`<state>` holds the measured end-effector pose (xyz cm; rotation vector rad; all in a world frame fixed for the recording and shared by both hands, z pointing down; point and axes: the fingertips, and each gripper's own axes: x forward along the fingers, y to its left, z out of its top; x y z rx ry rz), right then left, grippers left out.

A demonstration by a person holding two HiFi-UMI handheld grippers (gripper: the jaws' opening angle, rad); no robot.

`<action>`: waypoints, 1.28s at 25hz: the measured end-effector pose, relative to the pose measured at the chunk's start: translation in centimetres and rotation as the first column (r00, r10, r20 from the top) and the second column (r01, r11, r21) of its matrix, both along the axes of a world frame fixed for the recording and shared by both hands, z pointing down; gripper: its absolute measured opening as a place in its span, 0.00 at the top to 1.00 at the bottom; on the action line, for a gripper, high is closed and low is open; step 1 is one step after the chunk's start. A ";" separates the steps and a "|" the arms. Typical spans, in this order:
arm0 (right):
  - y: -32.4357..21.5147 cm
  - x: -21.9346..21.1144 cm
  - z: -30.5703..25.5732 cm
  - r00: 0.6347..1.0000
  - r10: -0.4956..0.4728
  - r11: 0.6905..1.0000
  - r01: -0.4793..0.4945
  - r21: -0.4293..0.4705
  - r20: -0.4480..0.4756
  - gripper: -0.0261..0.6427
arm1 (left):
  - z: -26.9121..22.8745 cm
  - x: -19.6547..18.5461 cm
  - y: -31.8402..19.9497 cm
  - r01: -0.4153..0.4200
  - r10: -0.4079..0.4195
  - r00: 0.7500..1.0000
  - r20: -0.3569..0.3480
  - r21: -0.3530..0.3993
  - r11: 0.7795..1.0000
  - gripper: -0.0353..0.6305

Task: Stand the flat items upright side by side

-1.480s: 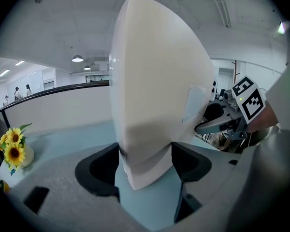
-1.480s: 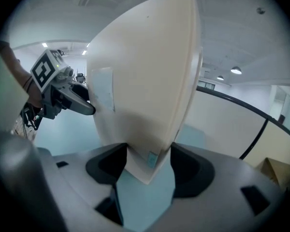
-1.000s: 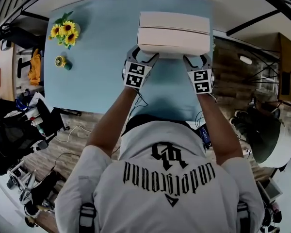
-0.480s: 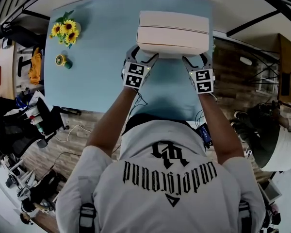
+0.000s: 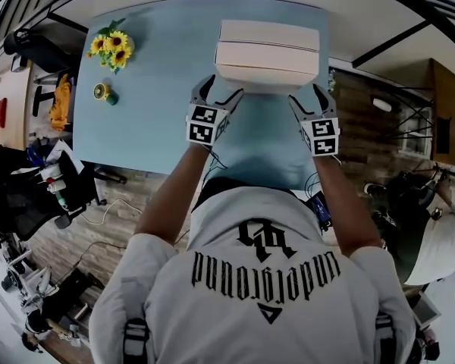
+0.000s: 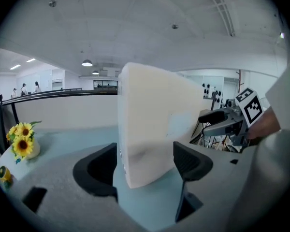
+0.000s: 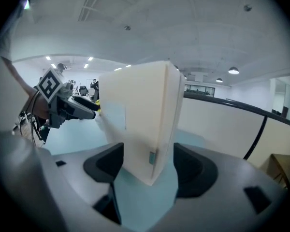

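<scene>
A: As the left gripper (image 5: 221,91) sits at the near box (image 5: 265,68), does it clamp it?
B: No. Its jaws have just been opening and stand wide, released; the box's seven o'clock corner sits between them, not squeezed.
A: And the right gripper (image 5: 309,97)?
B: It matches, at the five o'clock corner: its jaws have just been opening too and are spread, gripping nothing.
A: Where do the boxes stand?
B: The near box stands upright beside the far box (image 5: 269,30), toward twelve o'clock on the blue table (image 5: 152,97).
</scene>
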<state>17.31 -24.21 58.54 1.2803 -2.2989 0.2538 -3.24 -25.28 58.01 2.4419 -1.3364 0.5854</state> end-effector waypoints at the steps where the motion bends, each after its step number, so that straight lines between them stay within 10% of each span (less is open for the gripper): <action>1: 0.7 0.2 -0.5 1.000 -0.005 1.000 0.005 0.014 0.010 0.47 | -0.6 0.1 0.8 0.010 -0.010 1.000 -0.016 0.006 1.000 0.38; 10: 8.4 -0.2 -8.1 0.987 -0.132 0.979 0.116 0.171 0.087 0.62 | -9.8 0.2 9.4 0.038 -0.027 0.998 -0.056 0.218 0.975 0.55; 19: 16.9 -3.4 -14.0 0.958 -0.260 0.935 0.217 0.280 0.124 0.89 | -15.6 -0.2 17.5 0.021 0.007 0.997 -0.081 0.343 0.939 0.95; 32: 28.6 -11.5 -17.0 0.952 -0.264 0.938 0.216 0.271 0.154 0.95 | -17.1 -6.6 28.7 -0.125 0.167 0.981 -0.099 0.339 0.932 0.95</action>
